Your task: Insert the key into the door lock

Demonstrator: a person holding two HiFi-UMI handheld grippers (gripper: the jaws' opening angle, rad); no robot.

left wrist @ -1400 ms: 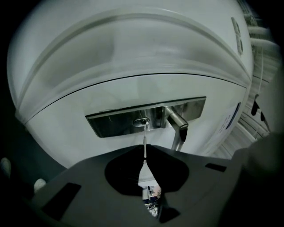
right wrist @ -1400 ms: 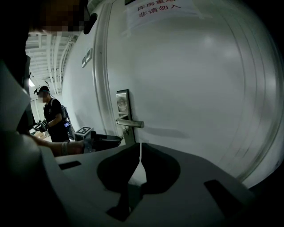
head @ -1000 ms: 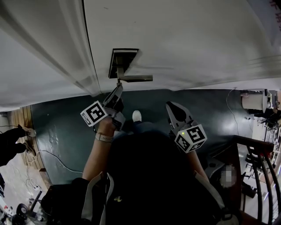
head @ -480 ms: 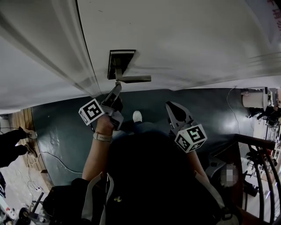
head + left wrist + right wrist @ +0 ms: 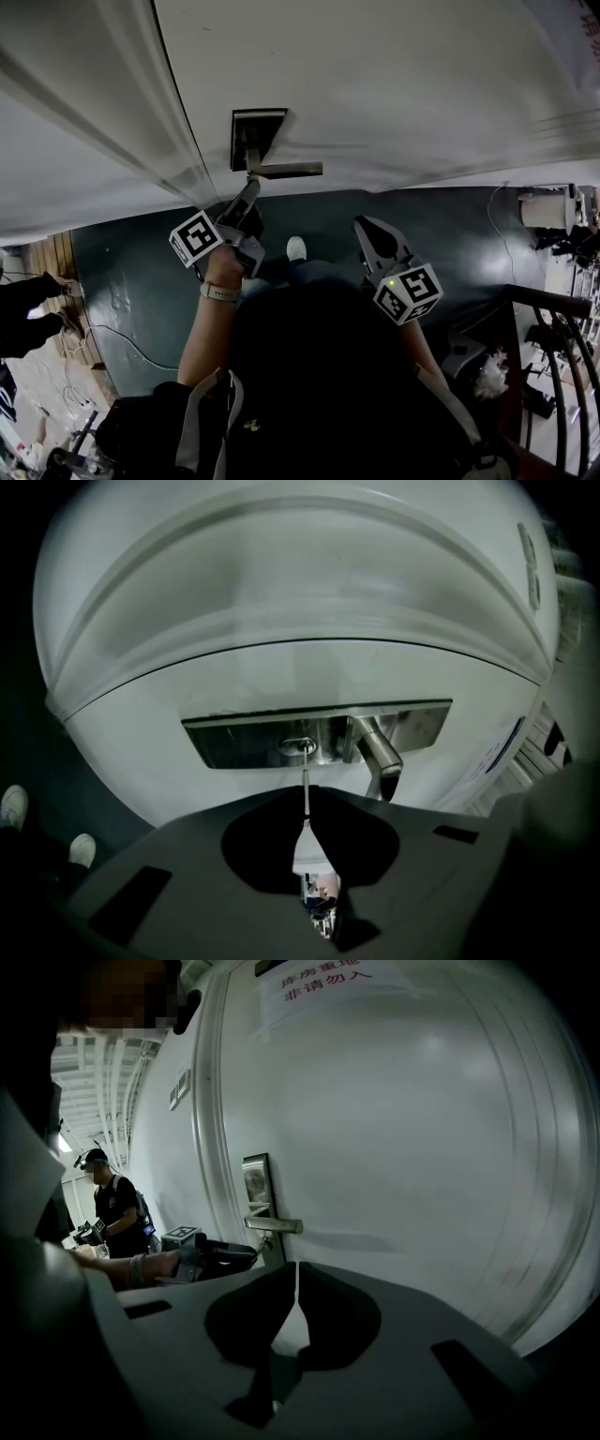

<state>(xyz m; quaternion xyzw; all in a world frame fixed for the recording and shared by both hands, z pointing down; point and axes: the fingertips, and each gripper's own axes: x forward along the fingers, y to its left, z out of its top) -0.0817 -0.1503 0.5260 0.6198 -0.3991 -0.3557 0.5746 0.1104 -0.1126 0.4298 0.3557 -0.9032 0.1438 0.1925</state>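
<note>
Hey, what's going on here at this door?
A person stands at a white door with a gripper in each hand. The left gripper is shut on a key, whose tip is at the keyhole in the metal lock plate, beside the lever handle. The right gripper hangs back from the door, shut and empty.

Left gripper [image 5: 249, 190] closes in slightly on the lock plate [image 5: 255, 139], upward in the head view. The key [image 5: 305, 782] tip meets the keyhole [image 5: 298, 746] (depth of entry unclear). Far down-left of the plate, a dark-clad person [image 5: 28, 309] shifts slightly.
</note>
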